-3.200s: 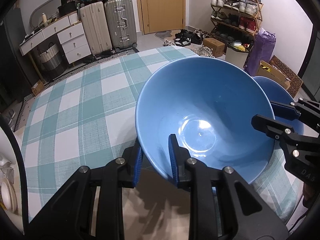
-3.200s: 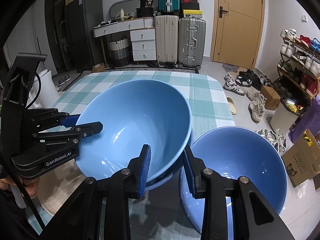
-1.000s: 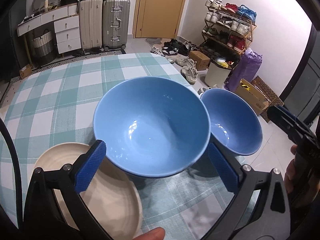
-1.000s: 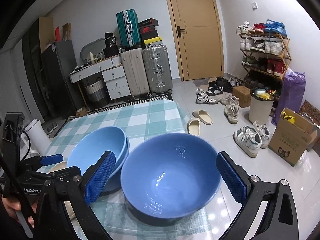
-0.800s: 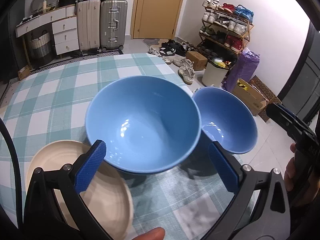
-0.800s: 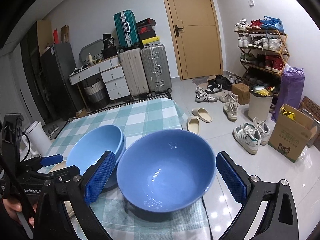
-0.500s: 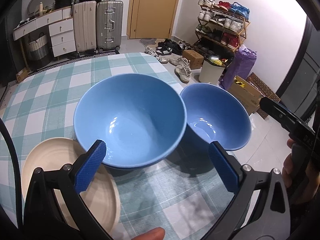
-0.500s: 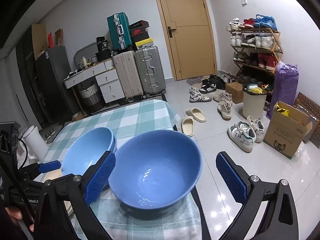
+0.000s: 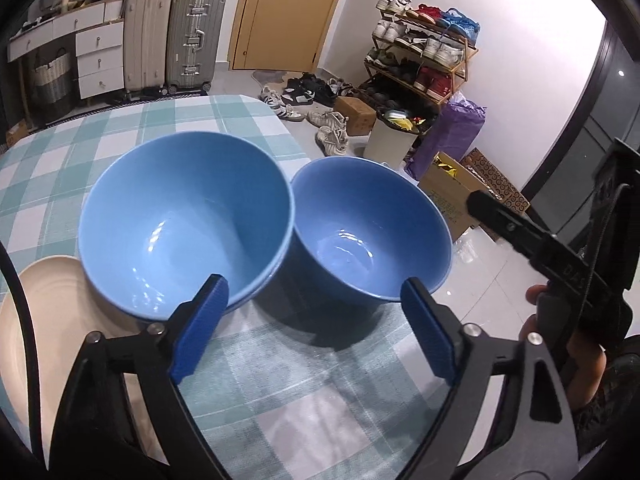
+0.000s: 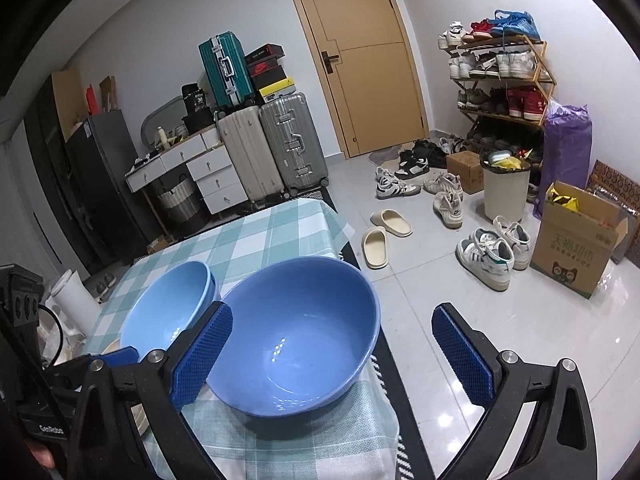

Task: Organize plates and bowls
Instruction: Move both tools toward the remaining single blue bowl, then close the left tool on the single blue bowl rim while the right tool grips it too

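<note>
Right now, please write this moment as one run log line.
left gripper: closing, empty | right gripper: open, empty | blue bowls: on table

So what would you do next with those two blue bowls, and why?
Probably bring the left tool, whose jaws are closing with nothing between them, to the near rim of the single blue bowl. It stands loose at the table edge beside the stacked bowls, and both tools are empty.
</note>
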Available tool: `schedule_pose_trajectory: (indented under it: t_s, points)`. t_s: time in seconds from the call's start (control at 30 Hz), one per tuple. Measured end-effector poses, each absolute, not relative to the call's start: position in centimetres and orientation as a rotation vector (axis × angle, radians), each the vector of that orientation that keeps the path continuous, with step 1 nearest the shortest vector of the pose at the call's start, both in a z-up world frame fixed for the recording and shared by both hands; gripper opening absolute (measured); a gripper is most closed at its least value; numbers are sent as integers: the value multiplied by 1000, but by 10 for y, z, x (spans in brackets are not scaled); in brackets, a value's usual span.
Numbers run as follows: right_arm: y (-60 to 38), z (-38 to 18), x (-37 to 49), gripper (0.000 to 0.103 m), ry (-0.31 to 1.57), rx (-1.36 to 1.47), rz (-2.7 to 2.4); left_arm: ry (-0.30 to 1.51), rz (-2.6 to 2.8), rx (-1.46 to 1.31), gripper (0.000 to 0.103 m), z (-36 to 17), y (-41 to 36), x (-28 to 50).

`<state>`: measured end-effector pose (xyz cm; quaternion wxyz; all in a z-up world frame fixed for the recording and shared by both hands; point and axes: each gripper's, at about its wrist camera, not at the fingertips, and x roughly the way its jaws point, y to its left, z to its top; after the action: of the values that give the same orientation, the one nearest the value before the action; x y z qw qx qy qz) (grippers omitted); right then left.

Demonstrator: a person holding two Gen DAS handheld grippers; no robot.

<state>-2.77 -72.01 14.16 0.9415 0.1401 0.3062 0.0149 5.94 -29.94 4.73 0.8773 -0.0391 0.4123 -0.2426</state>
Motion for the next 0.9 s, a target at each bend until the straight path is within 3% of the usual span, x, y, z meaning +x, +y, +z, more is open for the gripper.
schedule_pose_trajectory:
  t_s: [0.1, 0.33, 0.67, 0.83, 0.9]
  points:
    - [-724, 136, -25, 97, 638, 303, 48, 875, -511, -86, 71, 49, -306, 57]
    - [-726, 124, -17, 88, 665, 331, 62, 890, -534, -73, 69, 51, -321, 50]
    - [-731, 110, -11, 73, 709, 358, 44, 953, -510, -126, 50, 32, -336, 67]
    - [-730, 102, -9, 53, 724, 353, 47, 968, -503, -136, 43, 22, -344, 77]
    - [-731, 99, -7, 50, 731, 357, 52, 970, -500, -129, 43, 18, -348, 81]
